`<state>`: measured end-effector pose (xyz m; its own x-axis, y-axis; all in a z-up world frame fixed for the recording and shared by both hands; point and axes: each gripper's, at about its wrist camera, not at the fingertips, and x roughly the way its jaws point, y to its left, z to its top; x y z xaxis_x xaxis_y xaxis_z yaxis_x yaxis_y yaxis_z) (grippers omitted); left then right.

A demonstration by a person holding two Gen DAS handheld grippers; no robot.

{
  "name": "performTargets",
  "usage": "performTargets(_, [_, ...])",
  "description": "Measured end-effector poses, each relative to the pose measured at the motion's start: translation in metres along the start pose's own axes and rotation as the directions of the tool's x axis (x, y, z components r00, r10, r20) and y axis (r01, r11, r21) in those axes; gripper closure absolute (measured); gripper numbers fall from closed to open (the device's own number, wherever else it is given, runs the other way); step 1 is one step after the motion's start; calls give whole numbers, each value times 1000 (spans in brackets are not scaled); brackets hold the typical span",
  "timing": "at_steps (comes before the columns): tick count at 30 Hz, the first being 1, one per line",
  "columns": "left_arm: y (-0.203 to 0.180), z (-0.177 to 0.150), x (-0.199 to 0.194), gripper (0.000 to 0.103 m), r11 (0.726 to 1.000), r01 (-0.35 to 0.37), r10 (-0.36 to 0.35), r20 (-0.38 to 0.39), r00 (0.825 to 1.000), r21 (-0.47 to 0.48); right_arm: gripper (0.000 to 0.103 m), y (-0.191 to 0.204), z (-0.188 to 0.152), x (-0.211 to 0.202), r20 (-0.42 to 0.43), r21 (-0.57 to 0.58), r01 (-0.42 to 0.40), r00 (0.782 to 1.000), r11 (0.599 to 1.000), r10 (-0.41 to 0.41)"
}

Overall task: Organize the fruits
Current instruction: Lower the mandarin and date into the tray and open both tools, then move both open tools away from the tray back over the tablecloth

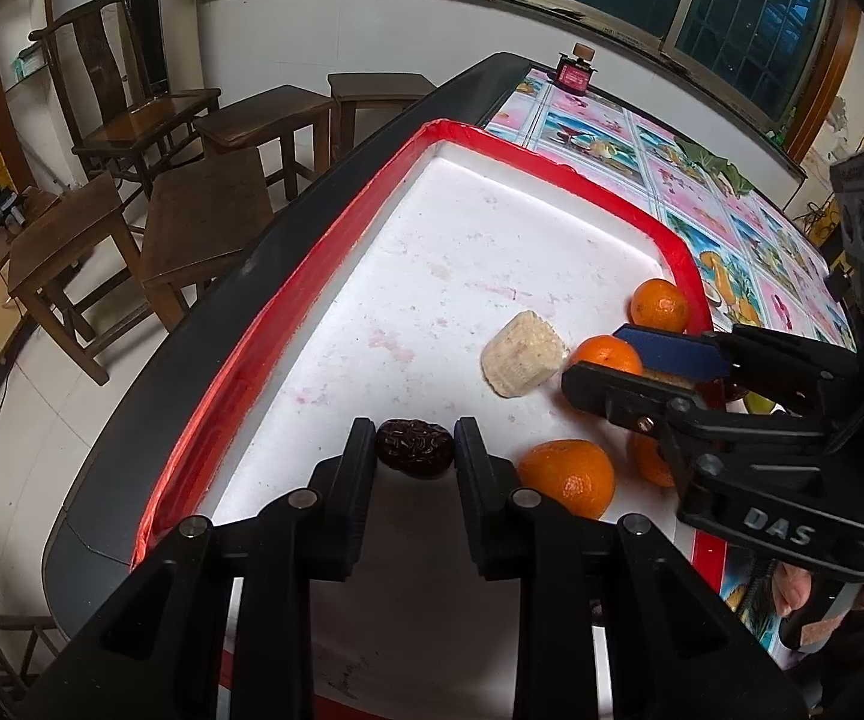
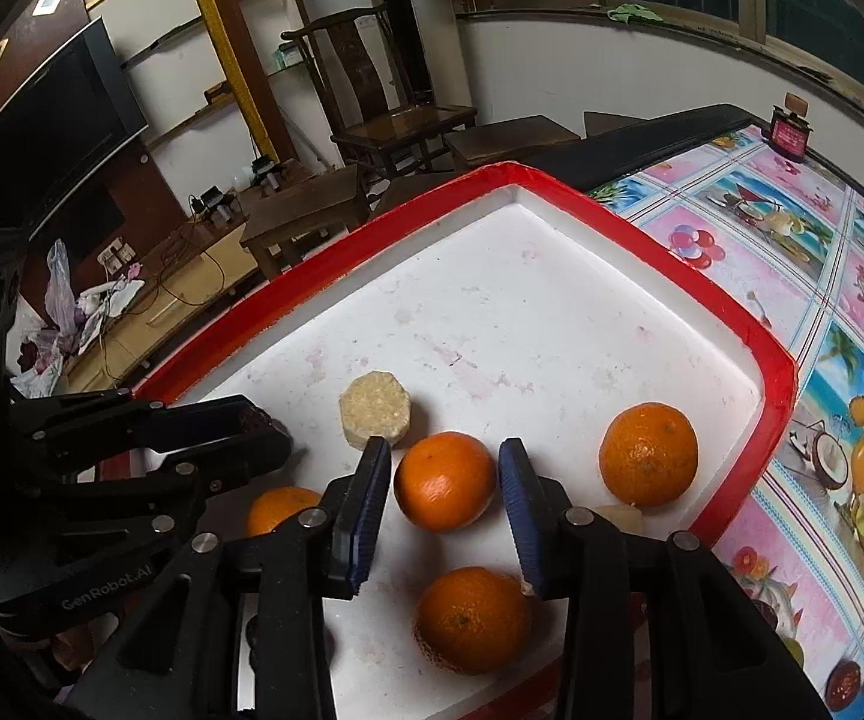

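A white tray with a red rim (image 1: pixel 312 276) (image 2: pixel 774 372) holds several oranges and a beige octagonal cake (image 1: pixel 522 360) (image 2: pixel 375 411). My left gripper (image 1: pixel 415 456) (image 2: pixel 273 432) is shut on a dark wrinkled date (image 1: pixel 414 447), just over the tray's near left part. My right gripper (image 2: pixel 445 474) (image 1: pixel 597 357) stands open around one orange (image 2: pixel 445 480) (image 1: pixel 606 354), and its blue pads (image 2: pixel 516 486) sit close beside the fruit without squeezing it. Other oranges lie to the right (image 2: pixel 648 453), below (image 2: pixel 471 618) and to the left (image 2: pixel 279 507).
The tray rests on a table with a colourful fruit-print cloth (image 2: pixel 840 276); a small red box (image 1: pixel 576 72) stands at its far end. Wooden stools (image 1: pixel 204 216) and a chair stand beyond the table's left edge. A pale piece (image 2: pixel 621 516) lies behind the right finger.
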<state>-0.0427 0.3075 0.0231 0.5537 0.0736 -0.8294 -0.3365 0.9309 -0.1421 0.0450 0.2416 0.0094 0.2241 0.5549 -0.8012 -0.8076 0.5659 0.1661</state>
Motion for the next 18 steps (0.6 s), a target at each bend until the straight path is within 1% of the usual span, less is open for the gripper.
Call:
performTargets(1, [0,0,-1,75,1000,1,-1,0,1000,-3,56,1,0,-2,1,3,-5,1000,1000,5])
performTargets(3, [0,-2,-2,58,1000,1,-1,2,1000,-8,55,1,-1,-7,12,7,-12,1000,1000,12])
performTargets(5, [0,-3,-5,49,1000,-5,5,13,1000,-13,54,3,-2,-13,24,6,-13,1000,1000,13])
performTargets(6, [0,-3,-7,47,1000,-7,7,17,1000,-14,54,3,-3,-17,31,10,-18,999,1000,17])
performTargets(11, [-5,-3,-14,46,1000,-7,7,22,1000,-13,51,-1,-9,-38,72,36,-25,997,999,22])
performTargets(13, [-9,-3,-18,44,1000,-10,10,26,1000,-6,49,-5,-13,-47,86,49,-28,996,998,24])
performTargets(16, [-14,-3,-23,39,1000,-8,8,35,999,-1,47,-11,-21,-62,108,70,-28,994,997,20])
performTargets(18, [-18,-4,-25,33,1000,-8,8,38,999,2,44,-14,-26,-70,115,81,-24,993,996,14])
